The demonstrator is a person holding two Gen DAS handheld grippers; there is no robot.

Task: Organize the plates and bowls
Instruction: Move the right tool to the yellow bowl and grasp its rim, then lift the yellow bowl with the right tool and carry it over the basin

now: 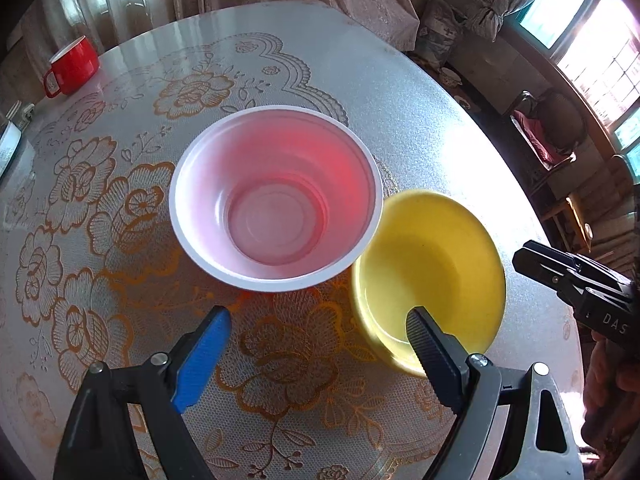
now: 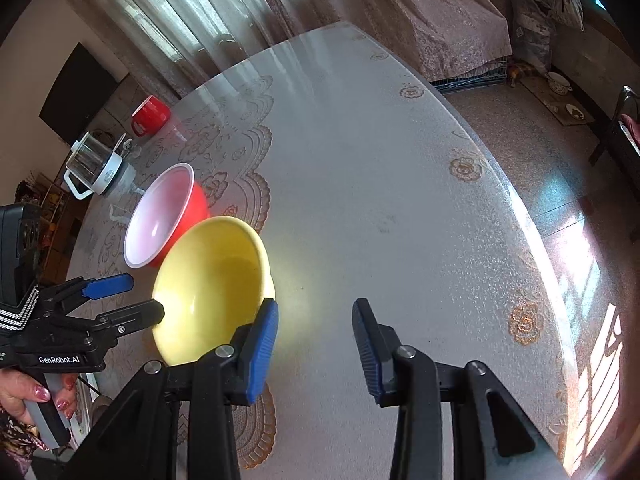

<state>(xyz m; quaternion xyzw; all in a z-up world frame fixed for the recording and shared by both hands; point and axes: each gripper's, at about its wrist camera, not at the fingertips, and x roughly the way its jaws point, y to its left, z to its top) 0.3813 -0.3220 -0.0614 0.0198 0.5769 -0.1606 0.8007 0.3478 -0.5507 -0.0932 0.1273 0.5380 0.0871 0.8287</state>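
Two bowls, both empty, rims touching on table (image 1: 420,92): red bowl (image 1: 275,196), yellow bowl (image 1: 430,272). One red mug (image 1: 74,65). Left gripper (image 1: 318,326), right gripper (image 2: 316,320) spread wide, gripping nothing.

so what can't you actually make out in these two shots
- Outside of the yellow ceramic bowl: left wrist view, near rim partly covered by the left hand-held gripper finger.
- Base of the red plastic bowl with white inside: right wrist view, hidden behind the yellow bowl.
- Contents of the red mug: both views, too small and far.
- Right hand-held gripper: left wrist view, cut off by the frame edge.
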